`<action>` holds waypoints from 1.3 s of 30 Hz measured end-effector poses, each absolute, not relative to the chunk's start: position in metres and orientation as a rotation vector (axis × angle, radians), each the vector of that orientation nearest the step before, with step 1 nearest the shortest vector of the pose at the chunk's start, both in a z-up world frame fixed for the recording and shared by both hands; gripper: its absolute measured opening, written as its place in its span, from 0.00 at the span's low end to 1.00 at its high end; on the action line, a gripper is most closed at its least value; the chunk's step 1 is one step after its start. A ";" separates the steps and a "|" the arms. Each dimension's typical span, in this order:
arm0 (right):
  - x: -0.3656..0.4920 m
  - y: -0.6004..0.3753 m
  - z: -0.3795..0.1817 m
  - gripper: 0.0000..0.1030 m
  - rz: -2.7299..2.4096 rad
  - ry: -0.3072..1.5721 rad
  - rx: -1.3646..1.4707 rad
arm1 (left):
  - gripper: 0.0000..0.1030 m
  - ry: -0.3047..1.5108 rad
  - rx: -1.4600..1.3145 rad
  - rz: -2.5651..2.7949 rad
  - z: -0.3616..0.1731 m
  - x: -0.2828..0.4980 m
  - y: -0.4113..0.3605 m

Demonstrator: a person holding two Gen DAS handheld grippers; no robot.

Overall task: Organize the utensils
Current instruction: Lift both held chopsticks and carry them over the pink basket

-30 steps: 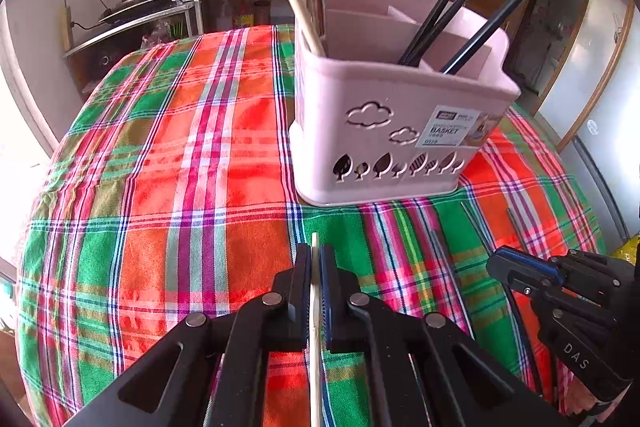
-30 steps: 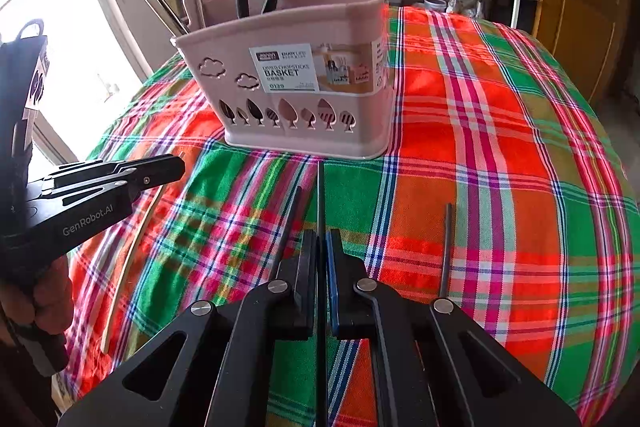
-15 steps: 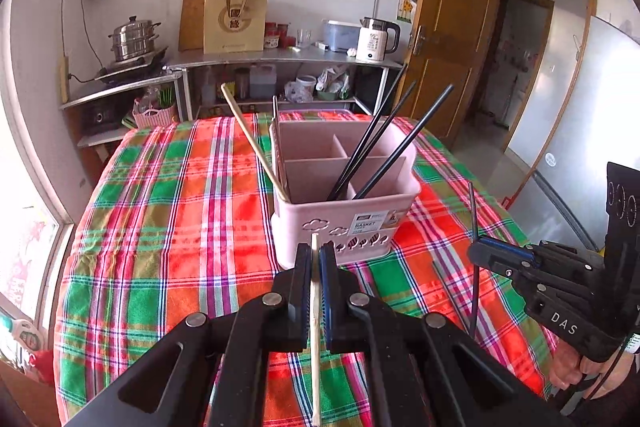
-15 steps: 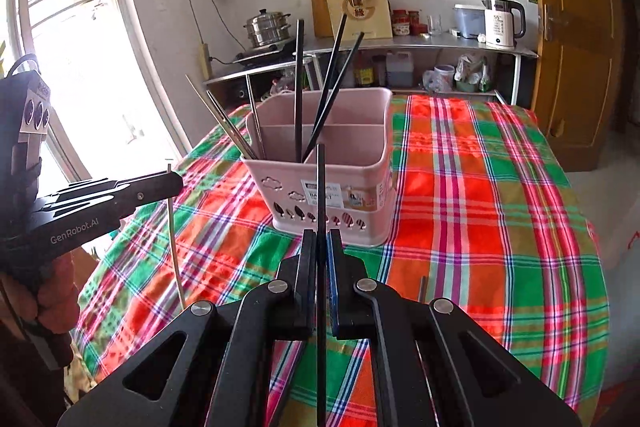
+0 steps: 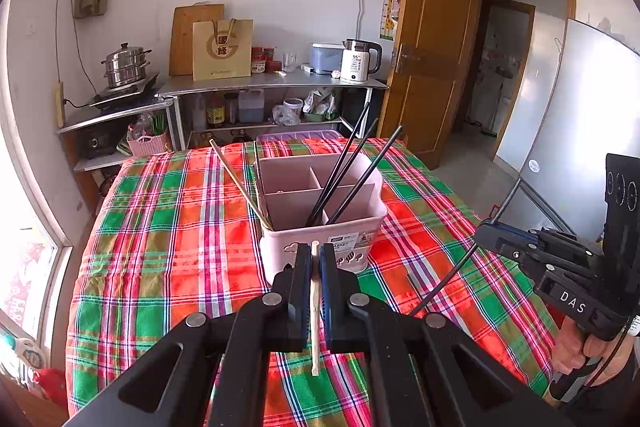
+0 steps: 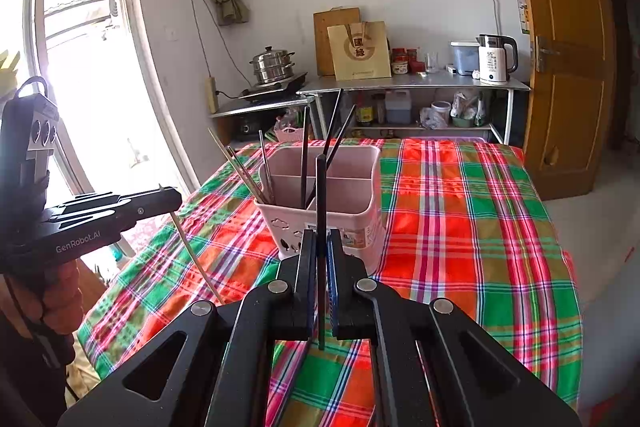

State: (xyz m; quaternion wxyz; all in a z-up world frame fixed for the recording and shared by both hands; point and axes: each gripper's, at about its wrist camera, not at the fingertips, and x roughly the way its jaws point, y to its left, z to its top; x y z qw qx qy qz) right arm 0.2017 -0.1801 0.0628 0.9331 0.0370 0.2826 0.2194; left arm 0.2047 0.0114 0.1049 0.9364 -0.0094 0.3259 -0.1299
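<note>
Left gripper (image 5: 315, 261) clamped on pale wooden chopstick (image 5: 315, 311), right gripper (image 6: 319, 247) clamped on black chopstick (image 6: 320, 211), both sticks near upright, held above the tablecloth (image 5: 160, 227) just short of the pink divided basket (image 5: 320, 227) ahead.

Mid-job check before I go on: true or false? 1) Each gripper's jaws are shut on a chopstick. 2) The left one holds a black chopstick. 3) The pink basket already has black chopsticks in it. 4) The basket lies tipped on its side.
1) True: the left gripper and right gripper each clamp one stick.
2) False: the left holds a pale wooden chopstick; the black chopstick is in the right.
3) True: several stand in the pink basket.
4) False: it stands upright on the plaid tablecloth.
</note>
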 end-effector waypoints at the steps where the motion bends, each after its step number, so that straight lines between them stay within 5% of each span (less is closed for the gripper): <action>1: 0.201 -0.180 0.063 0.05 0.449 0.576 0.075 | 0.04 0.666 -0.020 -0.268 0.105 0.204 0.011; 39: 0.272 -0.145 0.149 0.05 0.508 0.355 0.143 | 0.04 0.502 -0.159 -0.238 0.204 0.318 0.048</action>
